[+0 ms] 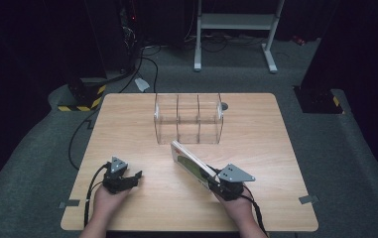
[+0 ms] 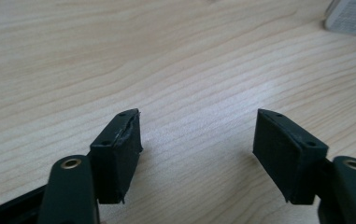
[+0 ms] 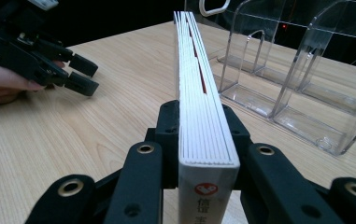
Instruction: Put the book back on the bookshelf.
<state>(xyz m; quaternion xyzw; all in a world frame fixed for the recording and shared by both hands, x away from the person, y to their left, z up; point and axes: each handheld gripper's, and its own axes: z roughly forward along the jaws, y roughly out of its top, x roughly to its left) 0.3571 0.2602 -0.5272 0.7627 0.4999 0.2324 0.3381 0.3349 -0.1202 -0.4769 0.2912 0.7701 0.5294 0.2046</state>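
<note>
Toward the near right of the bench [image 1: 127,198], my right claw [image 3: 206,140] is clamped on a book [image 3: 199,93], gripped near its spine end, lifted off the wood and tilted, its far end pointing at the clear three-slot holder [image 1: 189,119]. Holder: upright near the far edge, all slots bare. My left claw [image 2: 196,140]: jaws wide apart, nothing between them, low over the near left of the bench. Status, as I judge it: pickup done; carrying the book across and slotting it into a compartment remain.
</note>
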